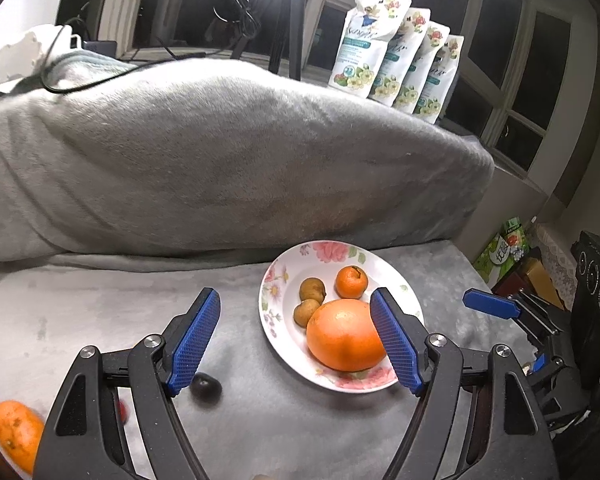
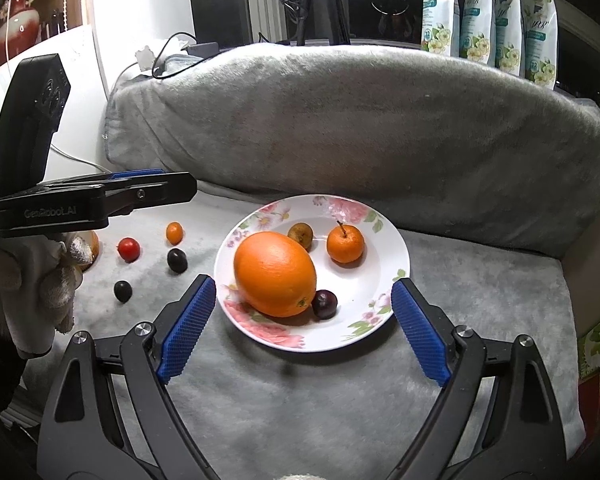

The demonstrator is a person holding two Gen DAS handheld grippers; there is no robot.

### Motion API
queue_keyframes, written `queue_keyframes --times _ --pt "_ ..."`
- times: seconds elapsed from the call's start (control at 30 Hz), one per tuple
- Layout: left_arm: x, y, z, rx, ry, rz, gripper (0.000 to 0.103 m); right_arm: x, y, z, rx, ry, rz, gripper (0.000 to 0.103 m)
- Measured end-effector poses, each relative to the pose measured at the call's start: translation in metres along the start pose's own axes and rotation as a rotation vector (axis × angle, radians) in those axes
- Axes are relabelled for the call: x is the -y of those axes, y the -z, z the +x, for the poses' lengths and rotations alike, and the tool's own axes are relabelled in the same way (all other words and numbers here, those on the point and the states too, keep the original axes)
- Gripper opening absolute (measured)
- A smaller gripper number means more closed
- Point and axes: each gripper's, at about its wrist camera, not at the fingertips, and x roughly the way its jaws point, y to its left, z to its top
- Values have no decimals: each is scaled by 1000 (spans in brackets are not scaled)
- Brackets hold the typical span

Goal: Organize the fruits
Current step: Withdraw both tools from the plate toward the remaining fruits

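Right wrist view is showing the right gripper (image 2: 302,332) spreading its two blue pads wide with nothing between them, hanging above the near rim of the floral plate (image 2: 396,240) — the plate is sitting just ahead of the fingertips, roughly centred in the gap. On it, the large orange (image 2: 275,274) is lying nearest the left finger, a dark plum (image 2: 324,303) is tucked against it toward the fingers, and a small mandarin (image 2: 345,244) and a brownish fruit (image 2: 301,235) are resting farther out. This looks like a plate being used as the collecting spot, which would explain the empty jaws standing over it. Well off to the left of the left finger, loose fruit is waiting on the grey blanket (image 2: 480,292): a red cherry tomato (image 2: 129,249), a kumquat (image 2: 174,233) and two dark plums (image 2: 177,260) (image 2: 122,291). The left gripper (image 1: 296,338) is likewise standing open and holding nothing; in its own view the plate is lying behind its right finger and one dark plum (image 1: 206,389) is sitting just beside its left pad. An orange fruit (image 1: 16,434) is showing at the lower left edge, outside the left finger — probably a mandarin, though distortion there is leaving it unclear. A reddish fruit is peeking out behind that finger's linkage.
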Motion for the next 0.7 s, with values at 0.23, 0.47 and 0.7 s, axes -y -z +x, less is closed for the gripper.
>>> queue_keyframes --times 0.23,0.47,0.7 --pt "-4 5 -25 39 -19 -10 78 -13 -2 -12 18 -8 -4 92" --pt "-16 15 -49 69 -40 -31 78 -30 -5 -14 20 -39 3 92" --pt "-44 34 -75 87 -94 -73 78 -43 -13 -8 20 -97 40 92"
